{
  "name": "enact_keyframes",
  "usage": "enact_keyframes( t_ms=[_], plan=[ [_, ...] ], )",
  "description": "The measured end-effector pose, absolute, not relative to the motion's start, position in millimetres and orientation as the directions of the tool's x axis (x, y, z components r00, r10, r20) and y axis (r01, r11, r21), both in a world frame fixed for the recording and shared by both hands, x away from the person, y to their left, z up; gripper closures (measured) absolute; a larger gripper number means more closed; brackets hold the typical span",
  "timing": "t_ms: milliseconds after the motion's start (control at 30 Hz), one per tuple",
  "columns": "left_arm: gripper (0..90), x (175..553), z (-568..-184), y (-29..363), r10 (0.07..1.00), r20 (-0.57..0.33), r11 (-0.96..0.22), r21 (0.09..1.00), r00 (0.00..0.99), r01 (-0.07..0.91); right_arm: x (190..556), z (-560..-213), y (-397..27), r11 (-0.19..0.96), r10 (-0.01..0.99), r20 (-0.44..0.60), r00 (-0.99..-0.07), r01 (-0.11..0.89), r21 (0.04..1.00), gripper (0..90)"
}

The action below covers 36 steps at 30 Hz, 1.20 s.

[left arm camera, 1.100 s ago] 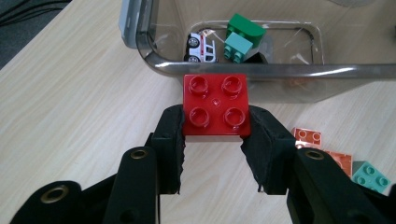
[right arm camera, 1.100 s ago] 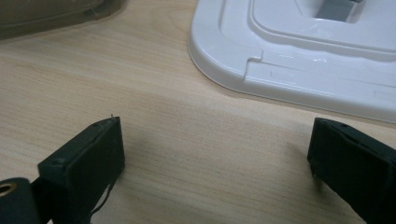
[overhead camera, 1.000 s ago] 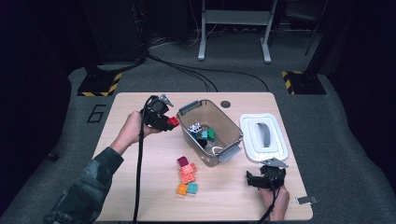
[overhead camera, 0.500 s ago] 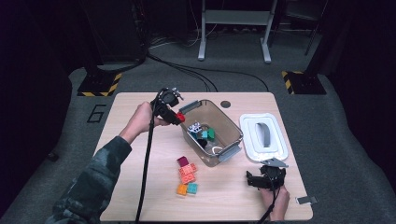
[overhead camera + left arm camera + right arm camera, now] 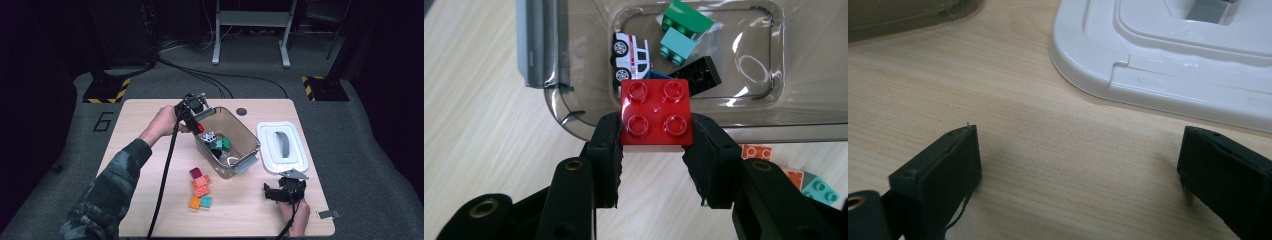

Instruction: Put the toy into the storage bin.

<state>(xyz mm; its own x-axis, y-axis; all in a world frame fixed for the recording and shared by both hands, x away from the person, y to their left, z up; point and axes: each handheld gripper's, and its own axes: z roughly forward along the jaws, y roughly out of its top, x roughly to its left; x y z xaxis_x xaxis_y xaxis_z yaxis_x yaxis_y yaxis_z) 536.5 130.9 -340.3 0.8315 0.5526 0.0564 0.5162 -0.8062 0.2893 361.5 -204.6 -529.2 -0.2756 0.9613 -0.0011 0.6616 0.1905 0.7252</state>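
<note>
Left gripper [image 5: 655, 150] holds a red four-stud brick [image 5: 655, 114]; the fingers [image 5: 606, 150] press on its two flanks, studs facing the camera; brick sits squarely between the fingertips, its far edge over the near rim of the clear plastic bin [image 5: 774, 75].

Beyond the fingertips, inside the bin: a white toy car [image 5: 630, 54] just past the red brick; a green brick [image 5: 686, 17] and a teal brick [image 5: 677, 45] farther off; a black plate [image 5: 696, 75] between them and the red brick. Judged: these pieces are already sorted in; the red one is next, carried but not yet released.

Off to the side of the left fingers, on the counter [image 5: 150, 120], a small cluster is left: a maroon brick [image 5: 195, 173], an orange brick [image 5: 201, 184], a smaller orange brick [image 5: 194, 202], a teal one [image 5: 205, 201]; four or so pieces still to go, so the job looks roughly half done.

Right gripper [image 5: 1078, 165] rests low over bare counter; fingers [image 5: 943, 170] spread wide, nothing between them; the white lid [image 5: 1168, 65] lies just ahead of the fingertips, off the bin. Judged: lid goes on last, once the loose bricks are in.
</note>
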Motion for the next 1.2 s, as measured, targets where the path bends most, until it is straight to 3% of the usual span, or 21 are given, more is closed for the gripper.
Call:
enact_keyframes(
  t_ms=[467,633,933,1200],
  plan=[
    [58.1,543.8,-347.5,118.8,0.563,0.06,-0.811,0.233,0.824,0.537,361.4,-529.2,-204.6,0.19,0.961,0.0,-0.275,0.662,0.725,3.0],
    [49.9,543.1,-347.5,123.3,0.582,0.052,-0.794,0.249,0.812,0.554,361.5,-529.2,-204.6,0.19,0.961,-0.001,-0.275,0.662,0.725,3.0],
    [25.7,528.5,-338.0,151.1,0.598,0.026,-0.755,0.353,0.801,0.552,361.5,-529.2,-204.6,0.191,0.961,-0.001,-0.276,0.661,0.725,3.0],
    [15.1,497.7,-342.3,179.5,0.603,0.024,-0.717,0.455,0.798,0.528,361.5,-529.2,-204.6,0.191,0.961,-0.001,-0.276,0.661,0.725,3.0]
  ],
)
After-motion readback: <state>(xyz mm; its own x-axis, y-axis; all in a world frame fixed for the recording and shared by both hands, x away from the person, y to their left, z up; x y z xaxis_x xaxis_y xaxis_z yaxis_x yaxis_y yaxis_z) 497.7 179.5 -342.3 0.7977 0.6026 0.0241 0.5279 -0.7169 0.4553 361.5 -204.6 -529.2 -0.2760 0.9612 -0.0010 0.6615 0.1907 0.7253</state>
